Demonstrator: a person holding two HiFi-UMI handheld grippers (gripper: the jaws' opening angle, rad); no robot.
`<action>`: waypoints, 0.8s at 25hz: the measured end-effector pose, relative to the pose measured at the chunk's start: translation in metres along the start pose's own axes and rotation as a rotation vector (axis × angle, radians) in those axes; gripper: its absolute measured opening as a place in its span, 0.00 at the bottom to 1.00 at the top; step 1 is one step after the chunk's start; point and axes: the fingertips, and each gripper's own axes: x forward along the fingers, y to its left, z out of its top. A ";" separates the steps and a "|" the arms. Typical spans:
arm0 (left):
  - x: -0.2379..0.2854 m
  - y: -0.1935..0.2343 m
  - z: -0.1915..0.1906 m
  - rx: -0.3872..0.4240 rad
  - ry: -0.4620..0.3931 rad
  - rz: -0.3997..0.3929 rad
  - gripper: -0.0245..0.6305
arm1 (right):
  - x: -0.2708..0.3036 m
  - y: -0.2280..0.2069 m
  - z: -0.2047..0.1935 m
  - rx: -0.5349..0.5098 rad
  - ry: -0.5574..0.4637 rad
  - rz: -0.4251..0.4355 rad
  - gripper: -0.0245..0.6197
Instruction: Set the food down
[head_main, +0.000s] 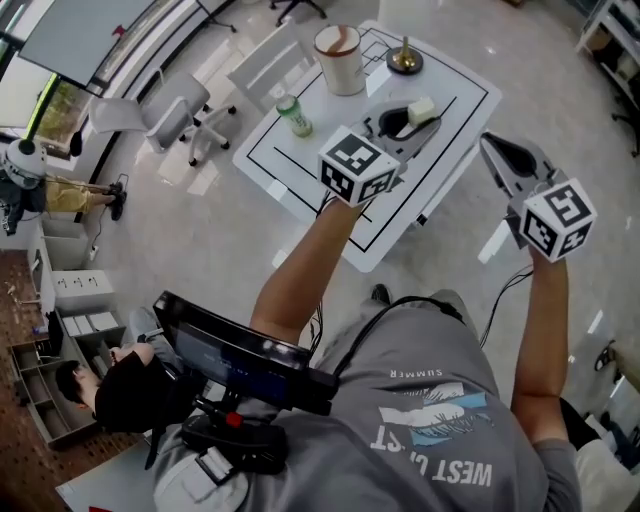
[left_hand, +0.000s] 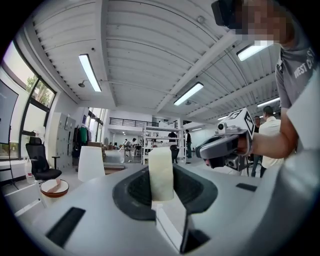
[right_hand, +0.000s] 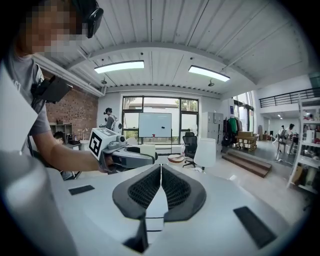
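Note:
A pale cream block of food stands upright between the jaws of my left gripper, which is shut on it. In the head view the food hangs over the right part of the white table, above its black outline. My right gripper is raised off the table's right edge, jaws shut with nothing between them. In the right gripper view, the left gripper shows at the left with the block at its tip.
On the table stand a tall white cup, a green bottle and a small brass stand. Office chairs sit left of the table. A seated person is at the lower left.

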 end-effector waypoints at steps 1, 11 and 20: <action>0.004 0.004 -0.003 -0.002 0.006 -0.002 0.19 | 0.003 -0.005 -0.001 0.004 0.000 -0.004 0.05; 0.053 0.038 -0.030 -0.026 0.066 0.049 0.19 | 0.017 -0.062 -0.020 0.042 0.009 0.023 0.05; 0.088 0.089 -0.067 -0.059 0.140 0.139 0.19 | 0.036 -0.108 -0.029 0.042 0.033 0.076 0.05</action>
